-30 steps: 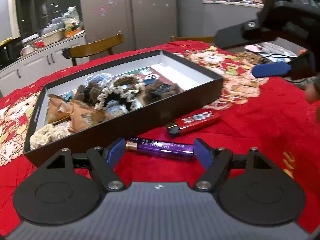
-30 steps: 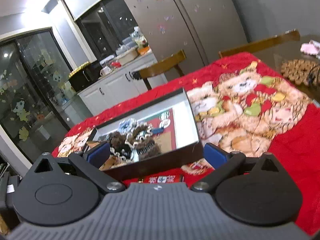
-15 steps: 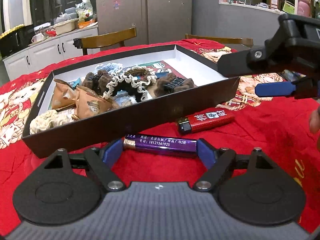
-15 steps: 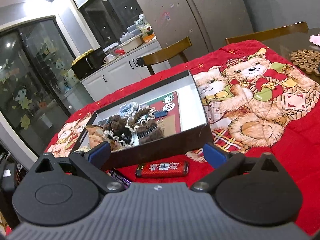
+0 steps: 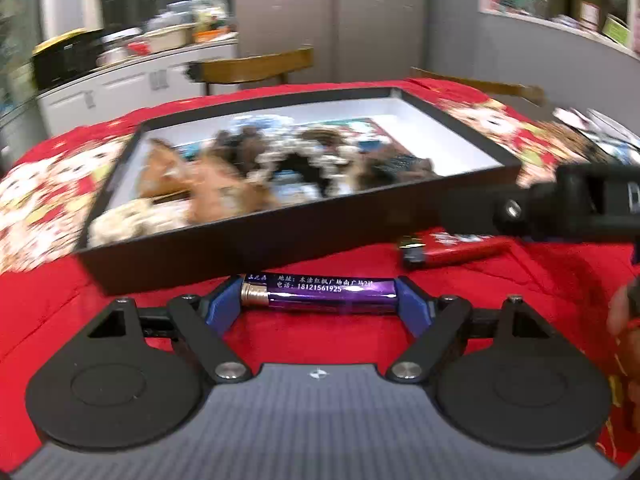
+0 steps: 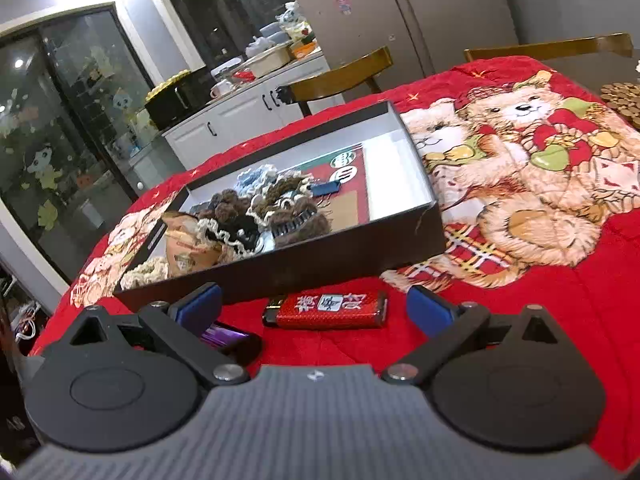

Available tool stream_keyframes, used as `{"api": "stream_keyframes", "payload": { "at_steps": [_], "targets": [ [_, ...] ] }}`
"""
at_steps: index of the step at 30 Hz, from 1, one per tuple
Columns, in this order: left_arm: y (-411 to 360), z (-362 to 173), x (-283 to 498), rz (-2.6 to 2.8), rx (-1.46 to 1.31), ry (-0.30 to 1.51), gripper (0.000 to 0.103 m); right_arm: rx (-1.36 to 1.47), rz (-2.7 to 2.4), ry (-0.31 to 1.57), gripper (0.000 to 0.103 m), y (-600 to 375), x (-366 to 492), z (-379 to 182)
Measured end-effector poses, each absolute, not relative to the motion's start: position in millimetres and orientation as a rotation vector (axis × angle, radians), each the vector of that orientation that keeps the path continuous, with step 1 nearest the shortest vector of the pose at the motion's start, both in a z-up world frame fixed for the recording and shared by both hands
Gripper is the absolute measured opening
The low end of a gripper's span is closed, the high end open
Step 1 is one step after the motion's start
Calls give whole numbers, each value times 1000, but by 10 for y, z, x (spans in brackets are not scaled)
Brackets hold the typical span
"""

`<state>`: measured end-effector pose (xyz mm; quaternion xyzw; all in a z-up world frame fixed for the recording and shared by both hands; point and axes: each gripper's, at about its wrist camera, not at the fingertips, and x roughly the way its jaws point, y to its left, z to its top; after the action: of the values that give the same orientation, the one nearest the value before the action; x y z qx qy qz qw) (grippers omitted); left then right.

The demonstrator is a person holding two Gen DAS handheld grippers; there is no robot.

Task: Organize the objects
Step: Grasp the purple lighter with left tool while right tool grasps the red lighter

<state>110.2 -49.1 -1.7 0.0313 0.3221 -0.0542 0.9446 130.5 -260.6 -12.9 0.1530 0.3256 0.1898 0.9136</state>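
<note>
My left gripper (image 5: 322, 300) is shut on a purple lighter (image 5: 320, 293), held end to end between the blue pads, just in front of the black box's near wall (image 5: 256, 252). A red lighter (image 6: 326, 310) lies on the red cloth before the box; it also shows in the left wrist view (image 5: 454, 248). My right gripper (image 6: 314, 308) is open, its pads either side of the red lighter and apart from it. The purple lighter's tip (image 6: 224, 335) shows at its lower left. The box (image 6: 340, 258) holds hair scrunchies (image 6: 248, 216) and brown packets (image 6: 188, 248).
A red bear-print cloth (image 6: 540, 208) covers the table. Wooden chairs (image 6: 340, 76) stand behind it. A beaded mat (image 6: 624, 98) lies at the far right. The right gripper's body (image 5: 580, 208) is at the right of the left wrist view, above the red lighter.
The left gripper has lifted and swung with the purple lighter still in it. The right gripper has come down and closer, now straddling the red lighter.
</note>
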Motion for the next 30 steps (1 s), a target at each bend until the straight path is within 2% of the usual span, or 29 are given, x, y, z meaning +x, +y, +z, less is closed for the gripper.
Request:
{"api": "stream_keyframes", "payload": {
  "at_steps": [5,15,22,30],
  "targets": [
    [-378,6,1059,27,32,641,84,154,394,622,101,-2427,1281,-162],
    [-159,0,1064,78,-12,660,84,109,361,651,100,-2335,1327,-234],
    [-246,10,1046,93,27,651,84,28,301,646,83,-2246,1300,-234],
    [-228,7,1064,92,22,651,84,22,300,641,82,-2273,1303,-229]
  ]
}}
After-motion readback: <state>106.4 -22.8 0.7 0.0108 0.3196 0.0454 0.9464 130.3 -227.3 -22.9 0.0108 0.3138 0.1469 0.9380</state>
